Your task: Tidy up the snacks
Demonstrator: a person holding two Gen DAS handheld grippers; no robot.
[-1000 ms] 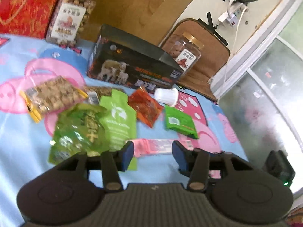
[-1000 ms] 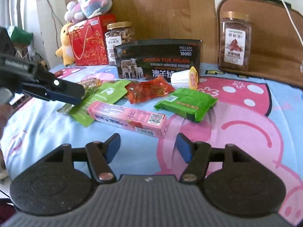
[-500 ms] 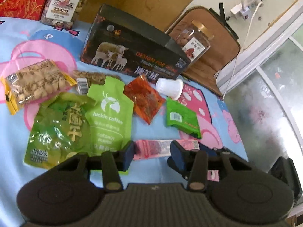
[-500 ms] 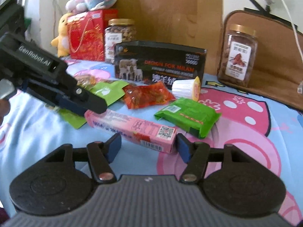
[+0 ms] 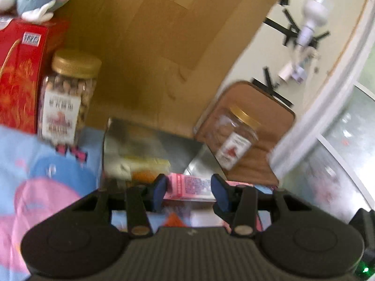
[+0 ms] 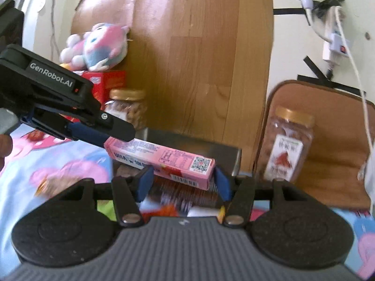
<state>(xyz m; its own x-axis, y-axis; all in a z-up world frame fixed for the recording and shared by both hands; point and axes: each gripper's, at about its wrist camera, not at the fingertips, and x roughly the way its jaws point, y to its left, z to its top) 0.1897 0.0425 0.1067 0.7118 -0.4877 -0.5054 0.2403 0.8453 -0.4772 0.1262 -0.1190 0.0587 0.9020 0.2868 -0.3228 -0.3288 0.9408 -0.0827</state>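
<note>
A long pink snack box (image 6: 161, 159) is held in the air between both grippers, above the open black box (image 6: 194, 145). My left gripper (image 5: 189, 188) is shut on one end of the pink box (image 5: 187, 185). My right gripper (image 6: 182, 180) is shut on the other end, the one with the QR code. In the right wrist view the left gripper (image 6: 93, 133) reaches in from the left and clamps the far end. Inside the black box (image 5: 145, 149) lie a few packets, blurred.
Two nut jars with gold lids stand behind the box, one at the left (image 5: 68, 98) and one at the right (image 6: 288, 147). A red gift box (image 5: 18, 75) with a plush toy (image 6: 98, 46) on top stands at far left. A brown cushion (image 6: 328, 145) leans at the right.
Both grippers have closed on the pink box and lifted it off the blue cloth, up and toward the open black box. The loose packets have dropped out of sight below.
</note>
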